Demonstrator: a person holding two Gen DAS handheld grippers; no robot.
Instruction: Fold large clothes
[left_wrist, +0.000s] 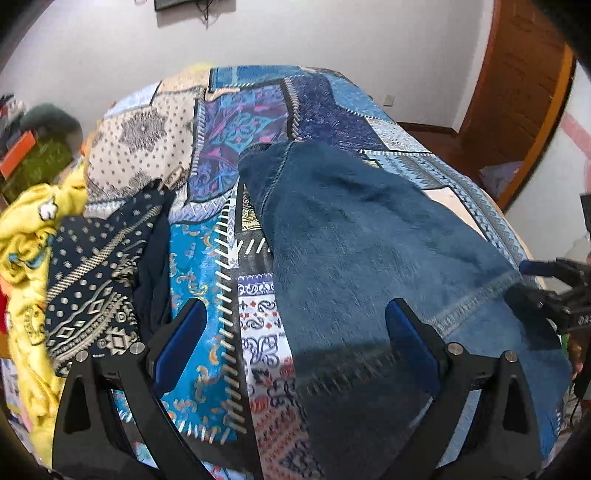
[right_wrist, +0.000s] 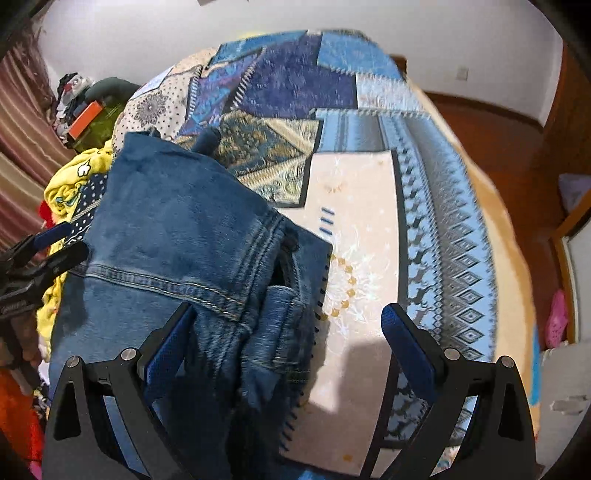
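A pair of blue jeans (left_wrist: 369, 236) lies folded on a patchwork bedspread (left_wrist: 243, 122), legs pointing away. My left gripper (left_wrist: 295, 321) is open above the near end of the jeans, holding nothing. In the right wrist view the jeans (right_wrist: 173, 236) show their waistband and seams at lower left. My right gripper (right_wrist: 290, 321) is open over the jeans' right edge and the cream patch of the bedspread (right_wrist: 354, 206). The right gripper shows at the right edge of the left wrist view (left_wrist: 546, 291); the left gripper shows at the left edge of the right wrist view (right_wrist: 40, 254).
A heap of other clothes lies at the bed's left side: a yellow printed garment (left_wrist: 26, 236) and a dark navy patterned one (left_wrist: 99, 273). Green and orange items (left_wrist: 33, 155) sit beyond. A wooden door (left_wrist: 517, 85) and brown floor (right_wrist: 491, 110) are to the right.
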